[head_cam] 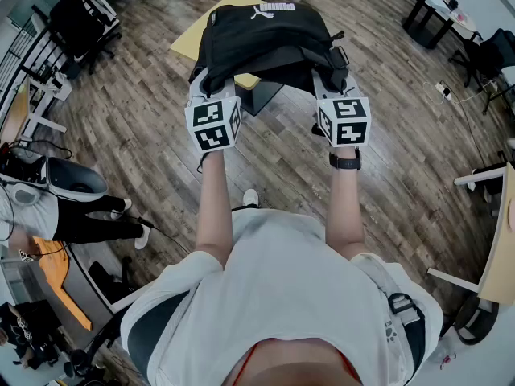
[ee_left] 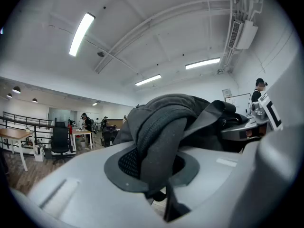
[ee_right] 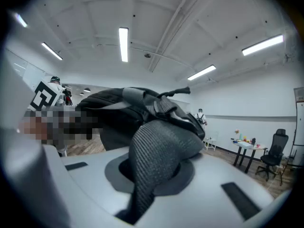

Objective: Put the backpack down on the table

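A black backpack [head_cam: 265, 39] with a white logo hangs in front of me over a small yellow table [head_cam: 193, 40]. My left gripper [head_cam: 211, 87] is shut on its left shoulder strap [ee_left: 159, 146], which fills the gap between the jaws in the left gripper view. My right gripper [head_cam: 331, 85] is shut on the right shoulder strap [ee_right: 156, 160], a ribbed grey band pinched between its jaws. Both grippers stay about level, side by side, with the bag's bulk [ee_right: 118, 108] beyond them. Whether the bag's bottom touches the tabletop I cannot tell.
The wood floor [head_cam: 145, 143] spreads all round the table. Office chairs [head_cam: 80, 22] and desks stand at the back left, a dark table [head_cam: 430, 10] at the back right, a seated person [head_cam: 48, 207] at the left. A white desk edge [head_cam: 499, 240] runs along the right.
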The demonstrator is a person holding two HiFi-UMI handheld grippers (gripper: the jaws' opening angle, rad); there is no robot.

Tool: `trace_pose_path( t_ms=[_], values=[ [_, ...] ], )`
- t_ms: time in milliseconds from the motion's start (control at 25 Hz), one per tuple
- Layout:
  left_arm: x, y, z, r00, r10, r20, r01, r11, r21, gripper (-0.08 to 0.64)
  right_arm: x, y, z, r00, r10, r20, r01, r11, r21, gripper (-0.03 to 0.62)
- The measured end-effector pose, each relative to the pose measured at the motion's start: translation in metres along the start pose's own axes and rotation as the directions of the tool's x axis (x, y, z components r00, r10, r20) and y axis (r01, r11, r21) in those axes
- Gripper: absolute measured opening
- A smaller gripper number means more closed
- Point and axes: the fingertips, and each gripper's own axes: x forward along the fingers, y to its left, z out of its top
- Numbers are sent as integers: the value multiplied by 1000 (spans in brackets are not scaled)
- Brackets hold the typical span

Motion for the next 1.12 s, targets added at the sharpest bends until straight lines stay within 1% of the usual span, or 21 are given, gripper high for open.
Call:
trace_pose_path(
  t_ms=[160,320,400,520,680,840,960,1120],
  values=[
    [-1,-16,-3,1000,12,13,-12,1000,-20,64,-12,-10,-7,1000,-12,11,12,1000,1,31],
    [2,-28,6,999,-5,36,5,1000,2,64,-21,-20,-7,999,-36,38,35,999,19,31],
    [7,-27,11,999,-12,48,11,1000,13,64,-18,-23,-4,998,-40,48,39,999,27,31],
    [20,-17,16,998,-10,64,10,1000,6,66,-2,-26,2,998,-44,53,43,999,30,31],
    [47,-7,13,996,-8,87,10,1000,-16,66,26,-36,3,997,-50,57,49,999,20,31],
    [91,5,6,996,-4,90,8,999,-45,69,63,-53,0,997,-57,57,56,998,13,32],
    [134,20,3,997,3,72,2,998,-70,69,105,-70,5,997,-72,32,72,997,-1,32],
    [189,55,5,998,4,56,1,996,-89,69,167,-80,14,998,-60,13,60,998,11,32]
  ],
)
